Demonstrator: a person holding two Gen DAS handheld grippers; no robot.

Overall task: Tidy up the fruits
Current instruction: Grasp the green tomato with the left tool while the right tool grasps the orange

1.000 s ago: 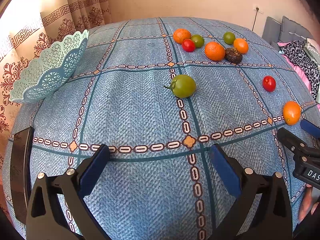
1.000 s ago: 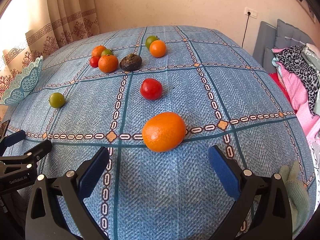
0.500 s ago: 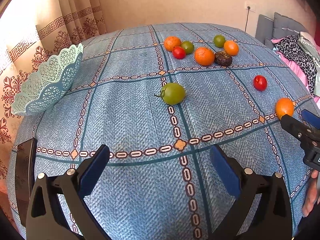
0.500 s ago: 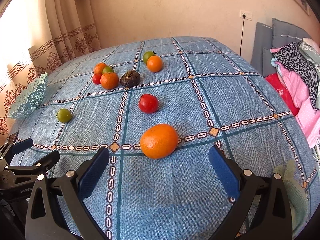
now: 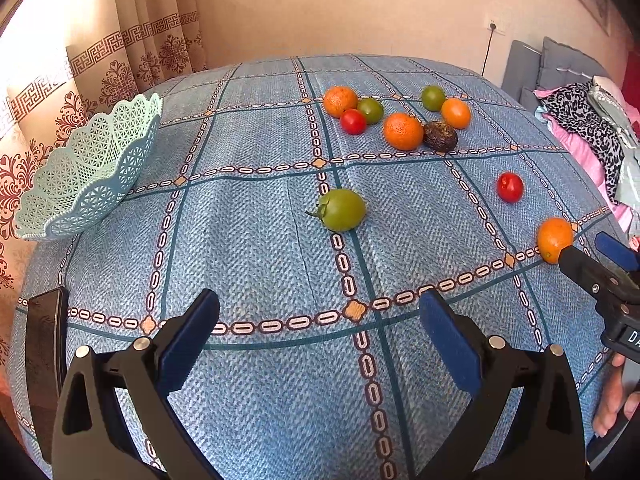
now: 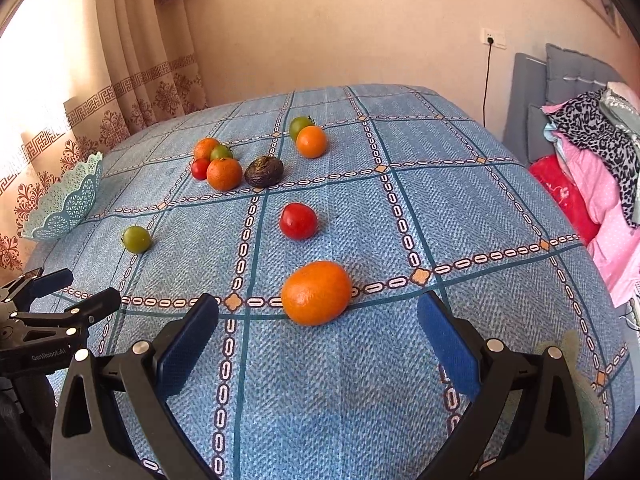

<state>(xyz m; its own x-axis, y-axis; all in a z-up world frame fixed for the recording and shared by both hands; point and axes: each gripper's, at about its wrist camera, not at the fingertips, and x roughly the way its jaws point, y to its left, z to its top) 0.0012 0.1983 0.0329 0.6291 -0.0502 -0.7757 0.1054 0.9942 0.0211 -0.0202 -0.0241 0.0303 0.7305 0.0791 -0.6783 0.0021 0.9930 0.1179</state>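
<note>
Fruit lies scattered on a blue patterned bedspread (image 5: 256, 264). A green tomato (image 5: 342, 210) sits ahead of my open left gripper (image 5: 320, 332), well beyond its fingertips. An orange (image 6: 316, 293) lies just ahead of my open right gripper (image 6: 318, 334), nothing between its fingers. A red tomato (image 6: 298, 221) sits beyond that orange. Farther back is a cluster of oranges, green and red tomatoes and a dark avocado (image 6: 264, 171). A pale green lace basket (image 5: 86, 172) stands empty at the left edge. The right gripper (image 5: 600, 264) shows at the right of the left wrist view.
A dark phone (image 5: 42, 360) lies at the bedspread's near left edge. Curtains (image 5: 120, 40) hang behind the basket. A grey headboard (image 6: 560, 92) and a heap of pink and leopard-print clothes (image 6: 592, 172) lie to the right. A hand (image 5: 614, 400) holds the right gripper.
Both grippers have drawn back and risen slightly, so the fruit looks farther off and more wall shows. Both stay open; no fruit has moved.
</note>
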